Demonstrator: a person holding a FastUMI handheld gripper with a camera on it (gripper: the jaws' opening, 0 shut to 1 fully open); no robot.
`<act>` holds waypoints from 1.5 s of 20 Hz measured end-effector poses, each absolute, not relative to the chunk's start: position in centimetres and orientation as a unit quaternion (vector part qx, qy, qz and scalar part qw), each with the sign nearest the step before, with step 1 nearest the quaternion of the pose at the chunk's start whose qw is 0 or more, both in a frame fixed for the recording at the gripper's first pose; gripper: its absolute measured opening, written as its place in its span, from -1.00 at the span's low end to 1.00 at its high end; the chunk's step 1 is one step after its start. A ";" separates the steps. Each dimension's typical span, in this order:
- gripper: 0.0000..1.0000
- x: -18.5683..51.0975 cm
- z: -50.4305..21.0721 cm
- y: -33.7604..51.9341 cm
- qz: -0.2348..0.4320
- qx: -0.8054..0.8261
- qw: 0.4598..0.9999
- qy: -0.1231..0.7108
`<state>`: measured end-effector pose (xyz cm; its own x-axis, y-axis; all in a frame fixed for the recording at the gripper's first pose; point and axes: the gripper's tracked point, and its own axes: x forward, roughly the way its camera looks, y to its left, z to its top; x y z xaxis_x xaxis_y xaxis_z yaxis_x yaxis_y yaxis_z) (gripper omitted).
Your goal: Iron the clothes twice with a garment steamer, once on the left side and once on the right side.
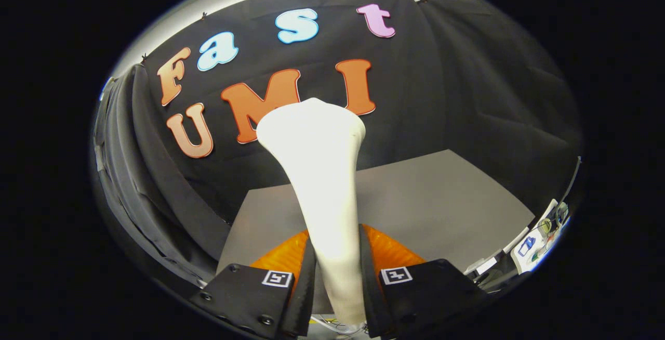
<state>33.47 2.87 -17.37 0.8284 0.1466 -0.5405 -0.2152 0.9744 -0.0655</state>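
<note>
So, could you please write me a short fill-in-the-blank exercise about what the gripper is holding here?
1. The gripper is shut on the white ____.
2. The steamer's handle sits ____ the two fingers.
3. The steamer's wide head points toward the black ____ wall.
4. Beyond the fingers lies a bare grey ____.

Missing words: garment steamer; between; cloth; table.

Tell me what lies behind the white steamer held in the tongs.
Behind the steamer, clamped between both fingers of the tongs, lie the grey table and black cloth wall. The strip directly behind its body is covered.
</note>
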 end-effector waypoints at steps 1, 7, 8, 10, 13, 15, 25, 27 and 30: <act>-0.04 33.1 -17.0 2.9 0.092 -0.065 0.955 0.273; -0.04 29.5 -15.5 5.3 0.078 -0.071 0.961 0.255; -0.04 28.7 -15.0 5.8 0.073 -0.069 0.963 0.249; -0.04 27.1 -14.3 7.0 0.061 -0.064 0.967 0.238; -0.04 24.4 -13.5 9.3 0.051 -0.061 0.971 0.224; -0.04 22.7 -13.1 10.7 0.044 -0.066 0.974 0.213; -0.04 14.7 -9.9 18.9 0.033 -0.045 0.985 0.165; -0.04 13.4 -9.9 20.9 0.039 -0.048 0.985 0.164; -0.04 12.5 -9.9 23.5 0.052 -0.050 0.984 0.163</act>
